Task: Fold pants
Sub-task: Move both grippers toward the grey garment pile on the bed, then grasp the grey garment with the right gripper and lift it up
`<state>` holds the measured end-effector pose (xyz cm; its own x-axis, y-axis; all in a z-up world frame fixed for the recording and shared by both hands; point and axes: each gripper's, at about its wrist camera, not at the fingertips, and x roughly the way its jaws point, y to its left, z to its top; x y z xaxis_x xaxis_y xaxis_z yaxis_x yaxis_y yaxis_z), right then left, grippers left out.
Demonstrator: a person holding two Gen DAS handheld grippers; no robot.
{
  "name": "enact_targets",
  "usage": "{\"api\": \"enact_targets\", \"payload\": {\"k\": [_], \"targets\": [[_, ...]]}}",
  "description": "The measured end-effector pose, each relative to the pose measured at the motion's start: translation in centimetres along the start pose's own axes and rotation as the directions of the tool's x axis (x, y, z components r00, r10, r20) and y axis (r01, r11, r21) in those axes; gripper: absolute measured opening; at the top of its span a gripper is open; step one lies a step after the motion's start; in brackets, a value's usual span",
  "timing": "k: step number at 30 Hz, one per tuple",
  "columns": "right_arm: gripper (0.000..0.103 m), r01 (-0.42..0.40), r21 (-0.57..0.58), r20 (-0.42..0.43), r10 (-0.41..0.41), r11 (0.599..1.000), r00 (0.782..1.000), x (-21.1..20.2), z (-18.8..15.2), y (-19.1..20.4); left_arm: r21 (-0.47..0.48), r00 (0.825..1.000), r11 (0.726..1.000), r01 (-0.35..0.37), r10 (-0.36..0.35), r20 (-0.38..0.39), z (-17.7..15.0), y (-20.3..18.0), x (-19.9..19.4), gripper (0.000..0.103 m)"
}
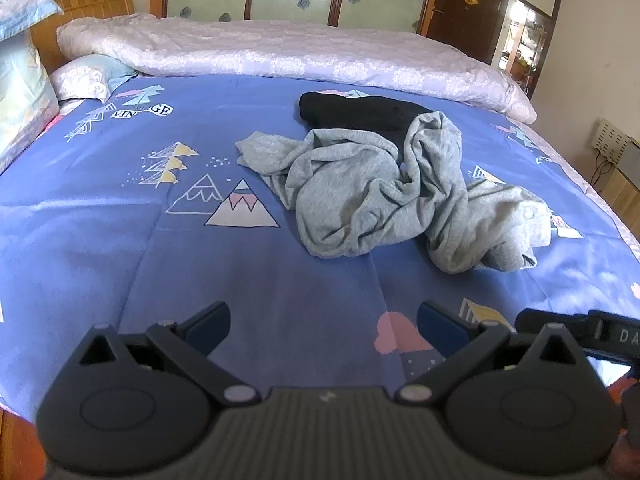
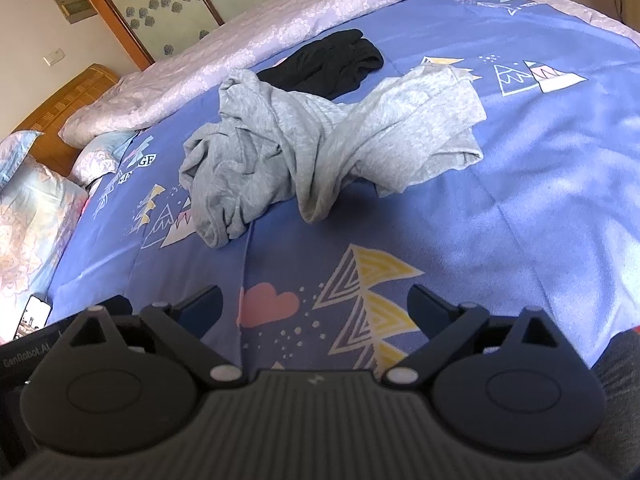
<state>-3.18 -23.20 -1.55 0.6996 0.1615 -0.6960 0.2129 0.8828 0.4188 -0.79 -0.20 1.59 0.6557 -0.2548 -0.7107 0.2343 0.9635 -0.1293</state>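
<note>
Start of task, by the look of it: nothing folded yet. Grey pants (image 1: 384, 192) lie in a twisted heap on the blue printed bedsheet (image 1: 120, 220), about mid-bed, somewhat toward the bed's foot-side edge, with legs wound round each other and no flat panel anywhere. Left gripper (image 1: 324, 326) hangs over bare sheet near the bed's near edge, jaws spread wide, nothing between them; well apart from the pants. Right gripper (image 2: 316, 304) likewise near the near edge, jaws wide and empty, pants (image 2: 320, 140) ahead of it. Judged step: approach before the first grasp. Next move likely calls for finding the waistband or a leg cuff, pinching one layer only, and lifting to shake the twist out before any fold; grabbing the knot itself would probably tighten it. A black garment (image 1: 352, 110) lies just behind the pants toward the far edge, touching or partly under them, so a deep grab risks catching both. The right view shows one flatter leg end (image 2: 448, 120) spread toward the foot side, a cleaner target, plus a phone (image 2: 32, 316) by the pillows (image 2: 36, 224). The left view shows the rolled pink quilt (image 1: 280, 52) along the far edge, the doorway, and part of the other gripper's body at lower right.
</note>
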Motion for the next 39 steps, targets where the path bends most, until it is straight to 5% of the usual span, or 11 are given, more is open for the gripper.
{"api": "enact_targets", "payload": {"k": [8, 15, 18, 20, 23, 29, 34, 37, 39], "targets": [[0.099, 0.007, -0.004, 0.017, -0.007, 1.000, 1.000, -0.2, 0.1, -0.1, 0.019, 1.000, 1.000, -0.014, 0.014, 0.007, 0.4, -0.1, 0.2, 0.103], [0.094, 0.021, -0.002, 0.036, -0.021, 1.000, 0.999, -0.2, 0.3, -0.4, 0.095, 0.995, 0.991, -0.099, 0.101, -0.017, 2.1, -0.6, 2.4, 0.103], [0.083, 0.028, 0.005, 0.051, -0.028, 1.000, 0.998, -0.1, 0.5, -0.9, 0.102, 0.994, 0.989, -0.104, 0.106, -0.021, 2.7, -0.8, 3.1, 0.103], [0.058, 0.019, 0.016, 0.044, -0.019, 1.000, 0.999, 0.1, 0.5, -1.3, 0.119, 0.993, 0.986, -0.114, 0.117, -0.018, 2.9, -1.1, 3.5, 0.103], [0.039, 0.004, 0.013, 0.017, -0.004, 1.000, 1.000, 0.8, 0.5, -1.7, 0.133, 0.991, 0.983, -0.123, 0.128, -0.028, 3.0, -1.4, 4.1, 0.103], [0.042, 0.016, -0.020, 0.059, -0.015, 1.000, 0.998, 1.7, 1.8, -2.2, 0.083, 0.993, 0.991, -0.107, 0.111, -0.042, 3.5, -0.2, 4.7, 0.103], [0.081, -0.007, 0.038, 0.081, 0.004, 0.999, 0.997, 3.9, 4.3, -3.9, 0.062, 0.992, 0.992, -0.110, 0.114, -0.052, 4.9, 0.5, 5.3, 0.103], [0.082, -0.052, 0.108, 0.056, 0.046, 0.993, 0.997, 6.8, 6.0, -5.0, 0.030, 0.992, 0.993, -0.112, 0.114, -0.061, 5.7, 0.9, 5.6, 0.103], [0.066, -0.075, 0.176, 0.034, 0.070, 0.982, 0.997, 8.9, 7.2, -5.7, 0.012, 0.991, 0.994, -0.113, 0.113, -0.065, 6.1, 1.1, 5.9, 0.103]]}}
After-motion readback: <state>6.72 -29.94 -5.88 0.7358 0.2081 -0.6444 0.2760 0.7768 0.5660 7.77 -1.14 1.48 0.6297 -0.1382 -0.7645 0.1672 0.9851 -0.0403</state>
